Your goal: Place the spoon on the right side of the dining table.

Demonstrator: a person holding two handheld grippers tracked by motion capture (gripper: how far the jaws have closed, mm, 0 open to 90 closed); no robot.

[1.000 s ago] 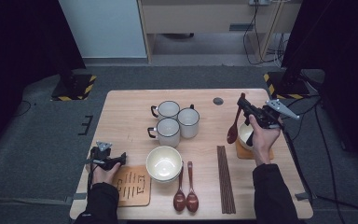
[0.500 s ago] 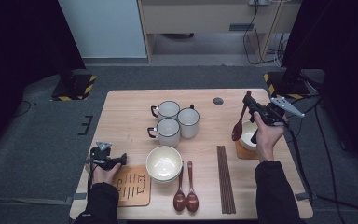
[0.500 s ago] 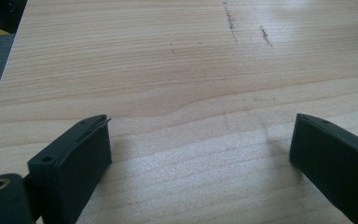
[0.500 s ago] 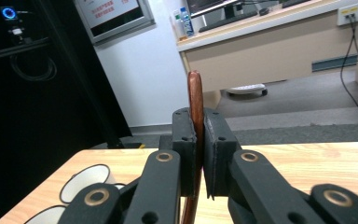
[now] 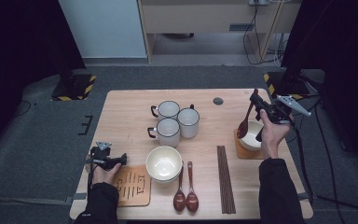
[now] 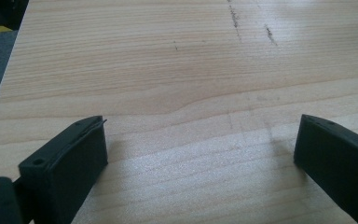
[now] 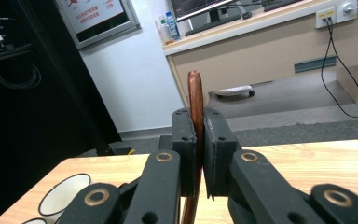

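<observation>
My right gripper (image 5: 257, 106) is shut on the handle of a dark wooden spoon (image 5: 244, 125). The spoon hangs tilted, its bowl end at the rim of a small white bowl (image 5: 253, 136) on a wooden coaster (image 5: 242, 152). In the right gripper view the handle (image 7: 196, 100) stands upright, pinched between the pads of that gripper (image 7: 199, 154). My left gripper (image 5: 120, 161) rests low at the table's front left, beside a carved wooden coaster (image 5: 133, 185). Its jaws have just been opening. In the left gripper view its fingers (image 6: 70, 158) stand wide apart, and between them the gripper (image 6: 200, 135) shows bare table wood.
Three white mugs (image 5: 177, 121) cluster at the table's middle. In front of them sits a large white bowl (image 5: 163, 163), with two wooden spoons (image 5: 185, 196) and dark chopsticks (image 5: 225, 179) to its right. A small dark disc (image 5: 218, 101) lies near the far edge.
The right gripper has carried the spoon slightly to the right, bringing its bowl end over the small white bowl. The left hand has stayed where it was.
</observation>
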